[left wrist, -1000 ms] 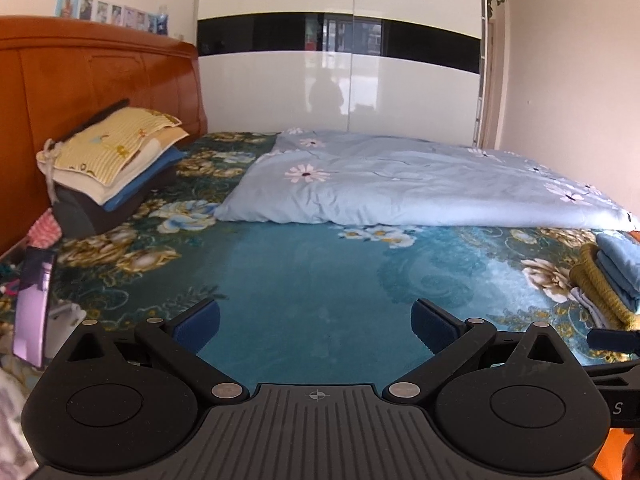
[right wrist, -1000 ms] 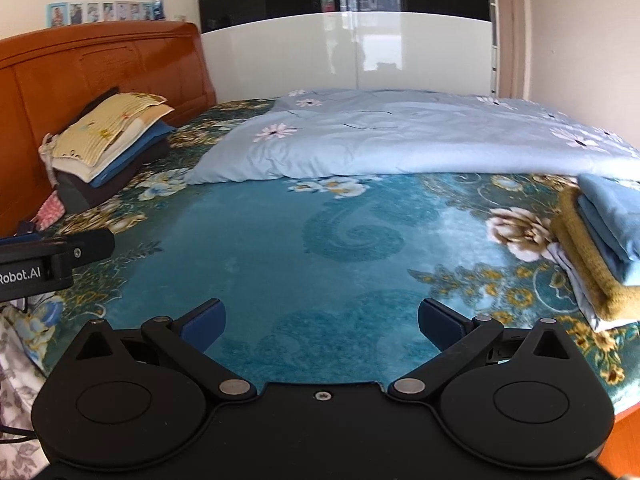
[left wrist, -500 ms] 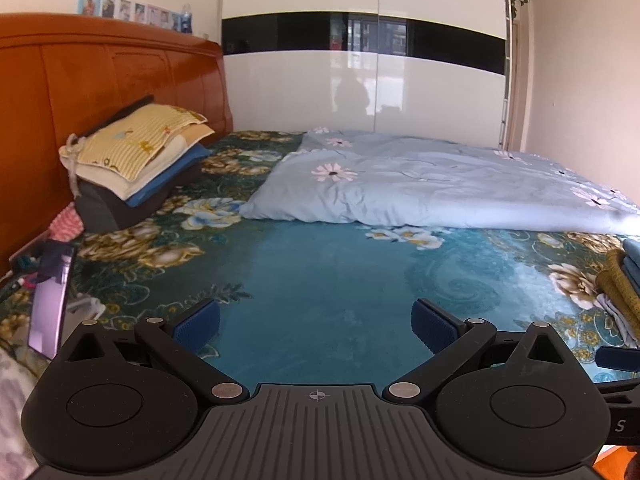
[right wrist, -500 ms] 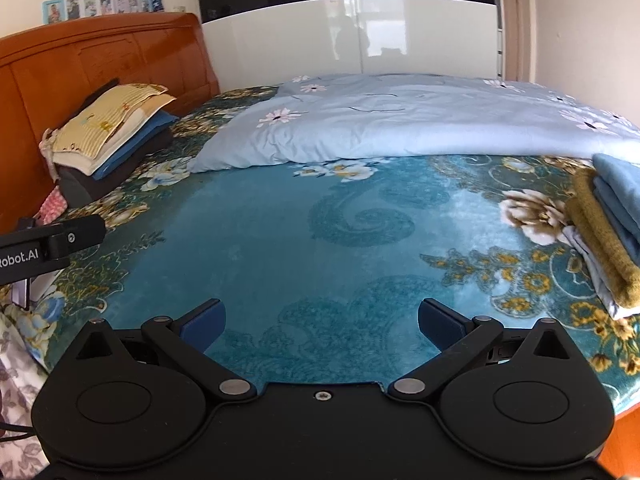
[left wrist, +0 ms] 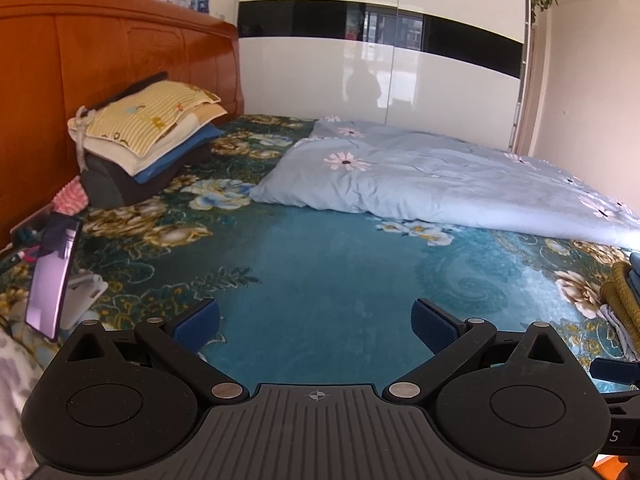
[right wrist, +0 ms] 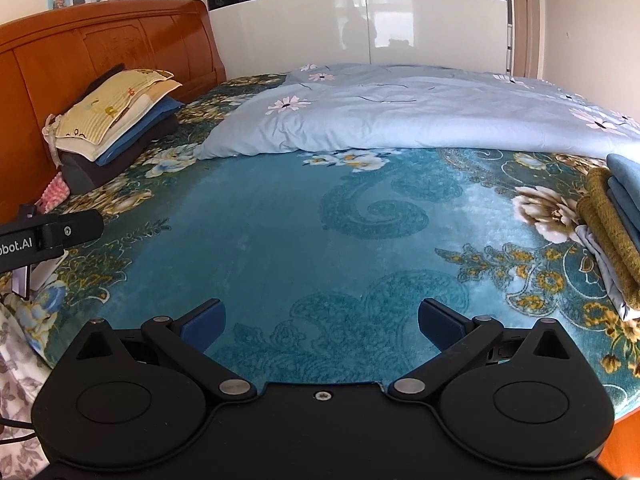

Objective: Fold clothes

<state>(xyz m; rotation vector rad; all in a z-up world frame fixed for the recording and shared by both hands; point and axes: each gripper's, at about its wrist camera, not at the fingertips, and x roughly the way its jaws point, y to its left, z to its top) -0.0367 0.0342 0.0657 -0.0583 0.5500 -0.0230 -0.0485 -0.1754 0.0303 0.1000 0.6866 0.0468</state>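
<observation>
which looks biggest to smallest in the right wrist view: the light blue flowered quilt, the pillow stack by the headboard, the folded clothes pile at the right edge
1. Light blue flowered quilt: clearly the largest, spanning most of the bed's width.
2 and 3. Pillow stack by the wooden headboard and folded clothes pile: not ranked. The pile is cut off by the frame and sits nearer the camera.

Bed (right wrist: 280, 240) w/ teal floral cover. Far half: pale blue quilt (right wrist: 420, 116). Far left by headboard (right wrist: 100, 48): pillow stack (right wrist: 116, 120). Right edge: folded clothes pile (right wrist: 612, 228). Near left: phone (left wrist: 52, 272) propped upright on a white stand (left wrist: 82, 296), tilted.
</observation>
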